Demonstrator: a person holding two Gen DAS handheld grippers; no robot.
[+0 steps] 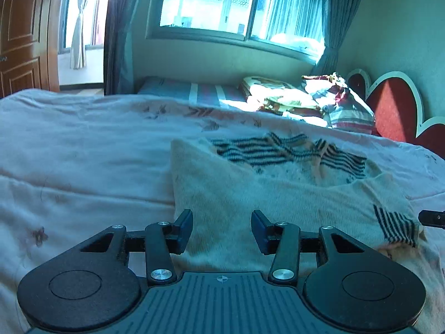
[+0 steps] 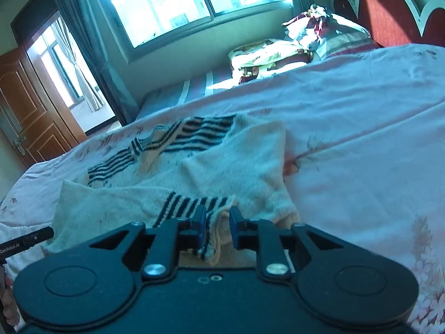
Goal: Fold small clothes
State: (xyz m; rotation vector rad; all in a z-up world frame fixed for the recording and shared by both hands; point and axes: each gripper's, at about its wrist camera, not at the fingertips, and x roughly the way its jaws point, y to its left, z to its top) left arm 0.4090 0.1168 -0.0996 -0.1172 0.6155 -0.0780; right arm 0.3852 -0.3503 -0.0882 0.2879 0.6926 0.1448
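A small cream knit sweater [image 1: 250,189] with black striped trim lies partly folded on the pink floral bedspread [image 1: 83,153]. My left gripper [image 1: 222,229] is open and empty, its fingers just over the sweater's near edge. In the right wrist view the sweater [image 2: 236,161] lies ahead, and my right gripper [image 2: 217,226] has its jaws partly closed around a striped cuff [image 2: 194,204], with cloth bunched between the pads. The right gripper's tip shows at the right edge of the left wrist view [image 1: 431,218].
A pile of bedding and a striped pillow [image 1: 319,103] lies at the bed's far side by the red scalloped headboard [image 1: 395,108]. A window [image 1: 236,5] with curtains is behind. A wooden door [image 2: 25,105] stands at left.
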